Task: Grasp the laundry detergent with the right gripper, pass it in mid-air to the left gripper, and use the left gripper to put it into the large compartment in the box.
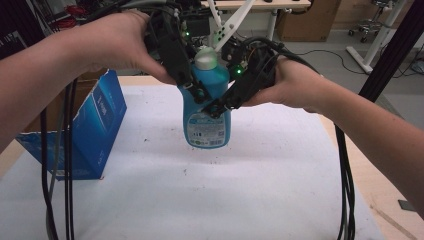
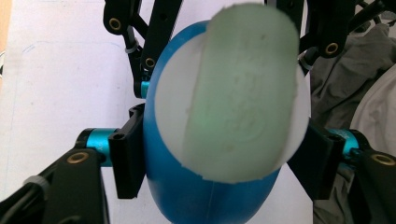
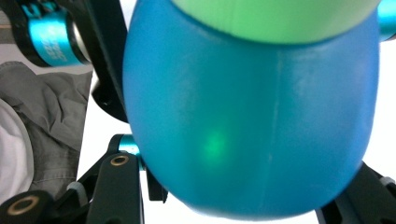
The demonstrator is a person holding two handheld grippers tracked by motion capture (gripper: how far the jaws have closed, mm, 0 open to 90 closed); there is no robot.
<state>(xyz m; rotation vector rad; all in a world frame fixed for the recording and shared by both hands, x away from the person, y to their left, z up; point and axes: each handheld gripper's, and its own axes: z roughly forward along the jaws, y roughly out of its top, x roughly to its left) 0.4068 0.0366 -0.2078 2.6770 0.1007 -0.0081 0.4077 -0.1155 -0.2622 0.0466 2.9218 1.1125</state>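
Observation:
A blue bottle (image 1: 207, 127) with a white cap (image 1: 206, 58) and a printed label stands upright over the white table (image 1: 200, 200); whether its base touches the surface I cannot tell. My left gripper (image 1: 197, 92) comes in from the upper left and is shut on the bottle's shoulder. In the left gripper view the black pads (image 2: 126, 158) press both sides of the bottle (image 2: 187, 196) under the cap (image 2: 238, 93). My right gripper (image 1: 217, 106) reaches in from the right, shut on the same bottle (image 3: 247, 116), with its jaws wrapping the body.
An open blue cardboard box (image 1: 95, 125) stands on the table at the left. Black cables (image 1: 67, 175) hang from both grippers along the left and right (image 1: 345, 190). A wooden table edge (image 1: 385, 200) runs at the right. Desks and a chair stand behind.

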